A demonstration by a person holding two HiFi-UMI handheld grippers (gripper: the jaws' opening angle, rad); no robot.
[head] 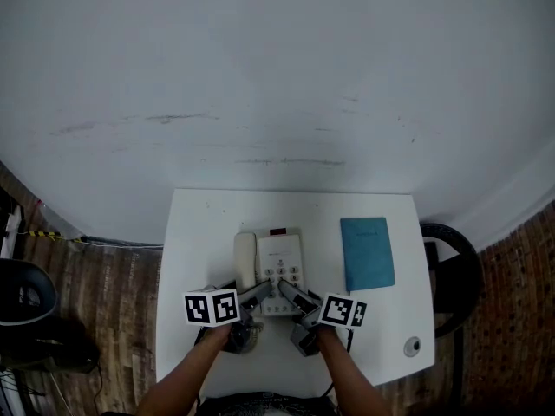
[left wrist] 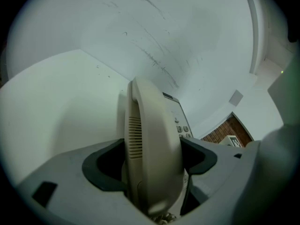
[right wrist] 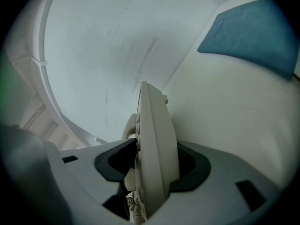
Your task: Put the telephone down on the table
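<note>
– Left gripper (left wrist: 152, 159) is clamped on the handset (left wrist: 151, 135). I've got a pad tight against each side of it, and the coiled cord (left wrist: 161, 216) is peeking out just below.

– And your other hand?

– Right gripper (right wrist: 152, 165) is closed on the telephone (head: 279, 263) as well. It has the edge of the base, one pad on the key side and one on the opposite side.

– Where's the phone sitting?

– From the head view it's around the middle of the white table (head: 199, 232), a bit toward my edge. Both grippers are coming in at its near end. The handset lies along the left side of the base, next to the keypad.

– Is it down flat?

– Can't tell from up here whether the underside is touching the tabletop.

– Anything close by?

– A blue booklet (head: 367, 253) lies to the right of the phone, flat and clear of it. A small round thing (head: 412, 346) sits at the table's near right corner, well apart.
</note>
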